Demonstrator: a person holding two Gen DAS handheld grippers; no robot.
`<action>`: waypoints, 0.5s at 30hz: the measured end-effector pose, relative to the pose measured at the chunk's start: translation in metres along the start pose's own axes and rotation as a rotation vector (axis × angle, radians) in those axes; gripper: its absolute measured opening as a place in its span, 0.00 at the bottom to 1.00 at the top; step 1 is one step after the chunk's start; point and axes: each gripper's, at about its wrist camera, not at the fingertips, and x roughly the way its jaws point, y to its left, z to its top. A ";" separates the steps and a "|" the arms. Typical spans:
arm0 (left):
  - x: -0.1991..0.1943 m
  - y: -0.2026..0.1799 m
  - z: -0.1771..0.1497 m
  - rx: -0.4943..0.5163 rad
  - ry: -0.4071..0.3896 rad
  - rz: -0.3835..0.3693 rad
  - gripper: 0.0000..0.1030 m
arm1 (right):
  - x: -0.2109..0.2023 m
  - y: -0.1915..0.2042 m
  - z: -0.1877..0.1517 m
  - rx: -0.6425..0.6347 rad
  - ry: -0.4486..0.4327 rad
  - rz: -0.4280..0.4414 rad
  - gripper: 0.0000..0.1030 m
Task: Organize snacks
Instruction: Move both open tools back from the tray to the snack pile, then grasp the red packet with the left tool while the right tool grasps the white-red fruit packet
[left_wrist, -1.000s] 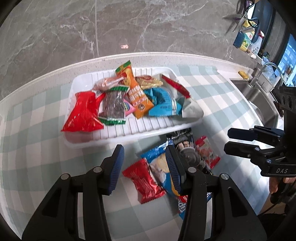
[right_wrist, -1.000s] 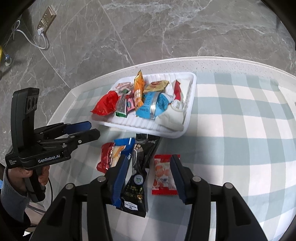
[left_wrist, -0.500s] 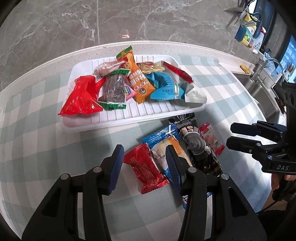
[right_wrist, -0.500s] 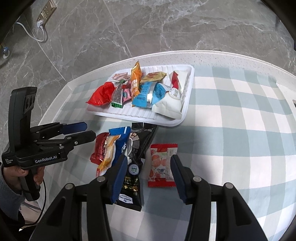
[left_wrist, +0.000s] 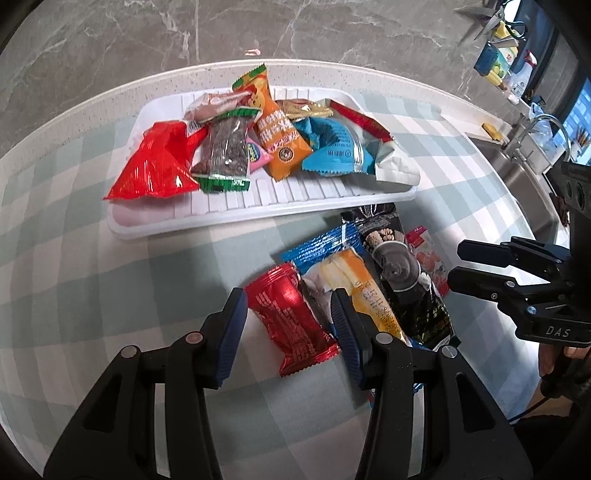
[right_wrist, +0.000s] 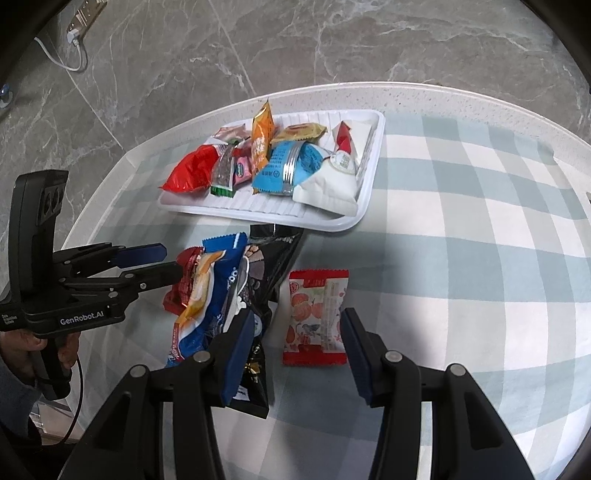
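The left claw (left_wrist: 288, 317) is hanging partly open over the red foil packet (left_wrist: 291, 321), its blue pads straddling the packet without pressing it, so nothing is being held. The right claw (right_wrist: 297, 339) is likewise standing partly open and empty above the red-and-white fruit-print packet (right_wrist: 317, 317). Both packets are lying on the checked surface (right_wrist: 461, 258) just in front of the white tray (right_wrist: 369, 192), which is already carrying several snacks. The wrappers are looking light, crinkly and slippery, so pinching across the filled middle, not the crimped ends, is probably the safest hold.
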 end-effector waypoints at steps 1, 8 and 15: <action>0.001 0.000 -0.001 -0.002 0.002 -0.002 0.44 | 0.001 0.000 0.000 -0.001 0.002 -0.001 0.50; 0.009 0.005 -0.004 -0.019 0.019 -0.009 0.44 | 0.009 0.000 0.000 -0.013 0.024 -0.016 0.50; 0.018 0.005 -0.003 -0.027 0.039 -0.009 0.44 | 0.014 -0.001 0.003 -0.029 0.034 -0.039 0.50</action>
